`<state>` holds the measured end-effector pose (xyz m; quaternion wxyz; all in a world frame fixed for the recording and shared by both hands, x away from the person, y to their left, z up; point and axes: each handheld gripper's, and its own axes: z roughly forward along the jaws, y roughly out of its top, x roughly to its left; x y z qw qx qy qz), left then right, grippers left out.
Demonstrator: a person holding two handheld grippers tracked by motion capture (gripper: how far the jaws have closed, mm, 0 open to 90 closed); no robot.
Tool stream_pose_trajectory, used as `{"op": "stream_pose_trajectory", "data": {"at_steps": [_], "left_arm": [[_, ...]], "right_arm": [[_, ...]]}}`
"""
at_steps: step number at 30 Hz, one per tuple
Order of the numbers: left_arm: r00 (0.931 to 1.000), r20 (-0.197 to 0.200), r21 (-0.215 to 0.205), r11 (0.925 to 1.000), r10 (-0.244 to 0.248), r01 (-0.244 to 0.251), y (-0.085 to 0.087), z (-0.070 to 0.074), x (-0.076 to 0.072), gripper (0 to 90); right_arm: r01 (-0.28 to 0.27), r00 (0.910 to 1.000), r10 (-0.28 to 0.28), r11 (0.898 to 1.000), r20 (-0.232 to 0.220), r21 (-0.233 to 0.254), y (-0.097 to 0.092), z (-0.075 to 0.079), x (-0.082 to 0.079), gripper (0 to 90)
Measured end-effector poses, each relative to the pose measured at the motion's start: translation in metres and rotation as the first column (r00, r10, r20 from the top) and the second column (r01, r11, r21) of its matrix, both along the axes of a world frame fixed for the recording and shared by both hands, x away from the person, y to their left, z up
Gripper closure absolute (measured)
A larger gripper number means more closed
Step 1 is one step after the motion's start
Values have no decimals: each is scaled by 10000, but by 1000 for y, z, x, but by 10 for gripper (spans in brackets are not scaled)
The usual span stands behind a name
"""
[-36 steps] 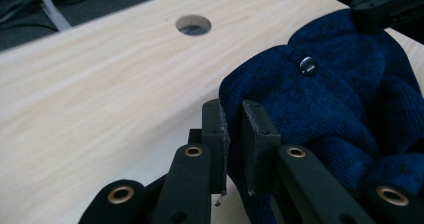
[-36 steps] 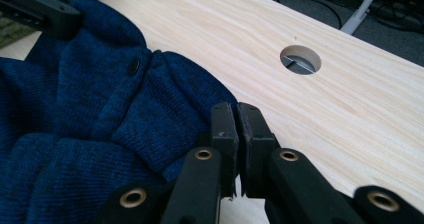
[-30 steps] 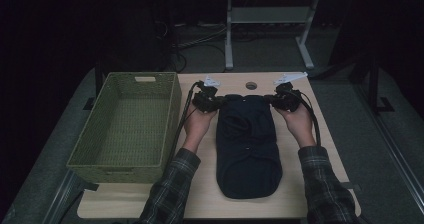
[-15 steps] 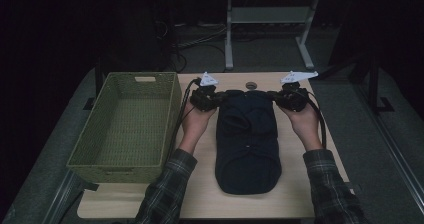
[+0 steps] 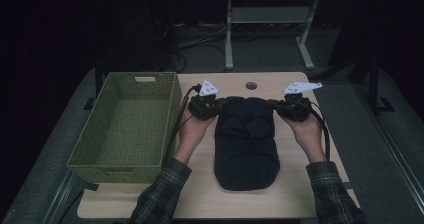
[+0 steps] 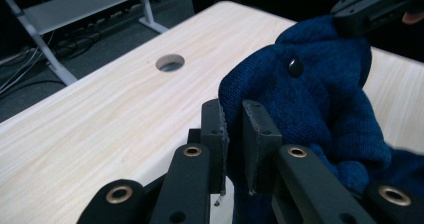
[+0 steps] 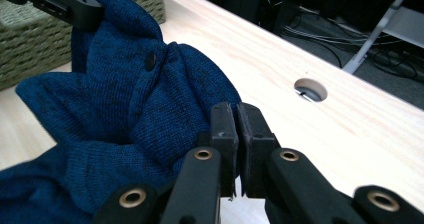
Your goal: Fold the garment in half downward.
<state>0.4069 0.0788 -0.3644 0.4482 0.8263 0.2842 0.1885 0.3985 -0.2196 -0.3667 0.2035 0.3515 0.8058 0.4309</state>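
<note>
High view has the sweater [image 5: 246,144] mid-table beside the basket [image 5: 125,126], left gripper [image 5: 216,106] and right gripper [image 5: 278,105] each clamped on a far corner. I'd lift both evenly, keeping tension so the fold lands straight.

Sweater [image 5: 246,144] on table [image 5: 310,184], centre. Basket [image 5: 127,124] left of it. Cable hole [image 5: 251,85] behind. Left gripper [image 5: 212,105], right gripper [image 5: 280,105] at sweater's far corners.
</note>
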Motion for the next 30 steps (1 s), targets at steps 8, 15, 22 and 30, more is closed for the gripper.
{"op": "stream_pose_trajectory", "data": {"at_steps": [8, 15, 22, 30], "left_arm": [[9992, -264, 103, 9995, -297, 299, 6, -7, -14, 805], [9953, -734, -238, 9978, -633, 617, 10, -12, -25, 805], [9869, -1258, -641, 9935, -1015, 940, 13, -23, -35, 804], [9783, -1479, -636, 9886, -1449, 1368, 12, -30, -49, 802]], "right_arm": [[-251, 9994, 254, 9996, -232, 128, 0, -9, -20, 866], [-345, 9989, 352, 9991, -319, 243, -1, -16, -36, 865], [-459, 9974, 470, 9987, -554, 213, -2, -25, -50, 864], [-535, 9962, 549, 9983, -669, 219, -5, -34, -69, 860]]}}
